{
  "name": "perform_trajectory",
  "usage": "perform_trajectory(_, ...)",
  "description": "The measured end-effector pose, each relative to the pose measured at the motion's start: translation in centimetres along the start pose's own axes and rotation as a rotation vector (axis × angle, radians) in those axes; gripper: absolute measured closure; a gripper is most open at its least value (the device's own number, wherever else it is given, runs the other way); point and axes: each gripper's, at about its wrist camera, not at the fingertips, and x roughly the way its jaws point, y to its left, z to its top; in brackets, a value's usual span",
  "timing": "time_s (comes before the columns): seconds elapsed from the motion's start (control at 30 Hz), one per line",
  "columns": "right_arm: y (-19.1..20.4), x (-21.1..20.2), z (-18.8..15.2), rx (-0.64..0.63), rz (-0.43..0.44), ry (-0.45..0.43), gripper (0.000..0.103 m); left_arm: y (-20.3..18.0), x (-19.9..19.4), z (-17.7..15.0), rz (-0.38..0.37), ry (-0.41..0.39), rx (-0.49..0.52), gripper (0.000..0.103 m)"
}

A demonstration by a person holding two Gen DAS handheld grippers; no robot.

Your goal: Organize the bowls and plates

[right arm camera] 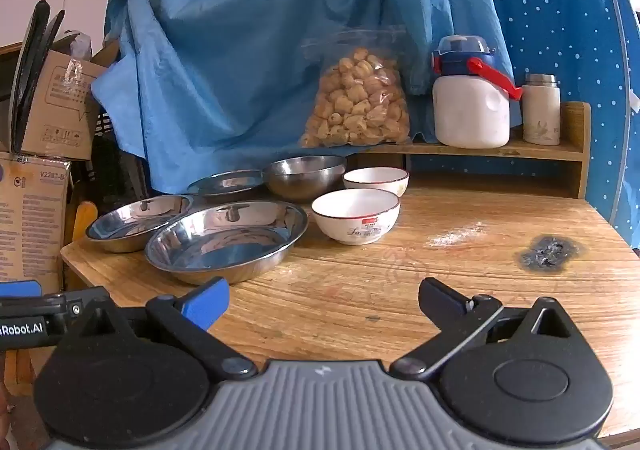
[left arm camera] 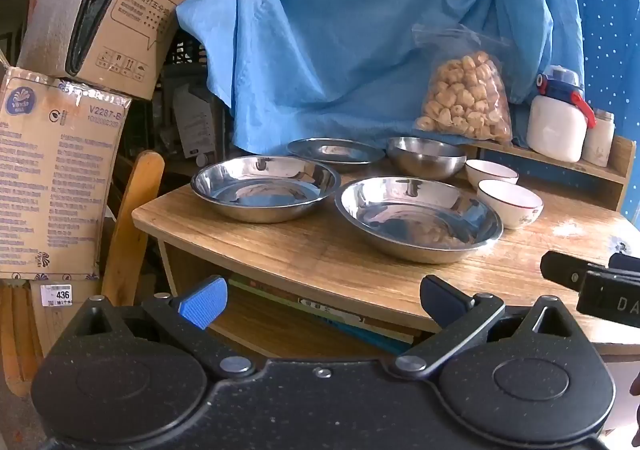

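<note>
On the wooden table (left arm camera: 320, 258) (right arm camera: 460, 282) stand three shallow steel plates: a near one (left arm camera: 418, 220) (right arm camera: 226, 238), a left one (left arm camera: 264, 188) (right arm camera: 138, 222) and a far one (left arm camera: 334, 150) (right arm camera: 226, 182). Behind them sits a steel bowl (left arm camera: 426, 156) (right arm camera: 304, 176). Two white ceramic bowls stand to the right, one near (left arm camera: 510, 204) (right arm camera: 356, 216) and one far (left arm camera: 492, 172) (right arm camera: 376, 178). My left gripper (left arm camera: 322, 302) hangs open before the table's front edge, holding nothing. My right gripper (right arm camera: 324, 302) is open above the near table top, empty.
A clear bag of snacks (right arm camera: 356, 102), a white jug with a blue lid (right arm camera: 472, 98) and a small flask (right arm camera: 541, 110) stand on a low wooden shelf (right arm camera: 576, 138) at the back. Blue cloth (right arm camera: 240, 50) hangs behind. Cardboard boxes (left arm camera: 52, 170) and a wooden chair (left arm camera: 132, 226) stand left.
</note>
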Motion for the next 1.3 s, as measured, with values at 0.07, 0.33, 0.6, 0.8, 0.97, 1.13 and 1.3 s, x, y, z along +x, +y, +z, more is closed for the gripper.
perform_trajectory(0.07, 0.15, 0.09, -0.16, -0.003, 0.004, -0.012, 0.0, 0.0, 0.01, 0.0, 0.003, 0.003, 0.001, 0.001)
perform_trajectory(0.33, 0.07, -0.16, 0.22, -0.006, 0.006, -0.007, 0.0, 0.06, 0.05, -0.03, 0.009, 0.0, -0.002, 0.001)
perform_trajectory(0.6, -0.07, -0.19, 0.09, -0.01, 0.003, -0.011, 0.0, 0.17, -0.27, 0.2, 0.017, -0.012, 0.003, 0.001)
perform_trajectory(0.8, -0.15, -0.18, 0.15, 0.0, 0.0, -0.005, 0.0, 0.19, -0.33, 0.26, 0.021, -0.016, 0.004, 0.001)
perform_trajectory(0.97, -0.16, -0.2, 0.15, -0.001, 0.0, -0.006, 0.0, 0.15, -0.31, 0.29, 0.021, -0.014, 0.005, 0.001)
perform_trajectory(1.13, -0.15, -0.17, 0.17, 0.001, -0.002, -0.003, 0.0, 0.15, -0.34, 0.33, 0.02, -0.009, 0.009, 0.001)
perform_trajectory(1.3, -0.17, -0.26, 0.05, 0.001, -0.003, 0.0, 0.0, 0.21, -0.35, 0.32, 0.02, -0.01, 0.01, 0.001)
